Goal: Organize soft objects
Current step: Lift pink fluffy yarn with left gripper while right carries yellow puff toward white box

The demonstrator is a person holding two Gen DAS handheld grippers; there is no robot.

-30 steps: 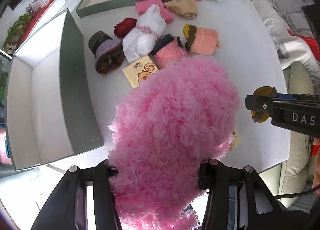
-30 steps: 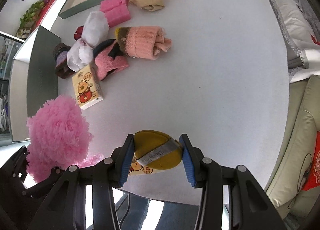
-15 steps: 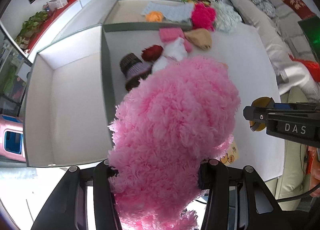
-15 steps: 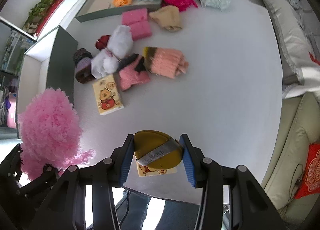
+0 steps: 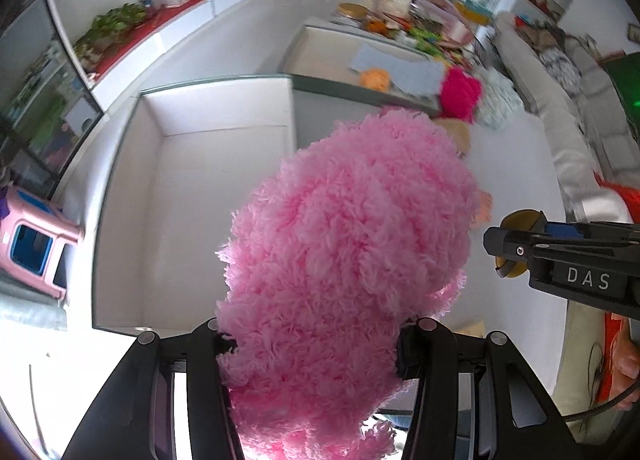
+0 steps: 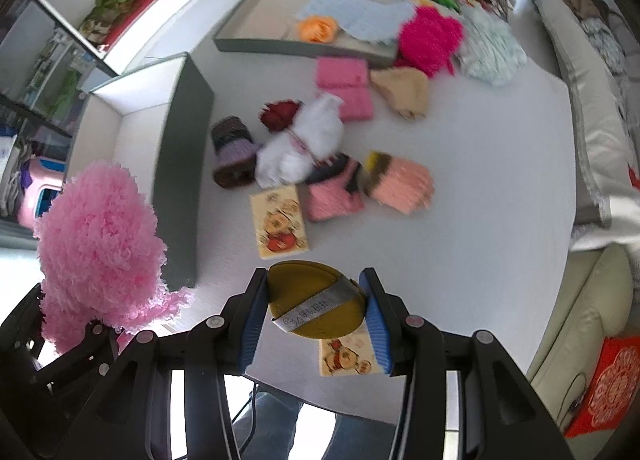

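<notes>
Between the two black fingers of the left gripper [image 5: 316, 344] a fluffy light-pink chenille bundle [image 5: 348, 244] is sitting, clamped from both sides and filling most of the left wrist view. Behind it, this view is showing the white inside of the tall grey-walled box [image 5: 176, 196], which is lying just beyond the bundle; the right wrist view is showing only the box's dark outer wall [image 6: 180, 196] and a little of its inside. The right gripper [image 6: 316, 304] is closing its blue-padded fingers [image 6: 378, 330] on a mustard-yellow round pad with a grey strap [image 6: 316, 306], held above the white table [image 6: 480, 228]. Only the right wrist view is showing the pile further out on the table: a flat yellow cartoon-printed packet [image 6: 280, 222], pink knitted pieces [image 6: 332, 196], a white cloth bundle [image 6: 304, 144] and a purple-brown knitted roll [image 6: 232, 156], all touching or just beside each other. Farther still, a shallow grey tray [image 6: 296, 46] is holding an orange fabric flower [image 6: 318, 28], with a magenta fluffy ball [image 6: 430, 38] beside its right end.
</notes>
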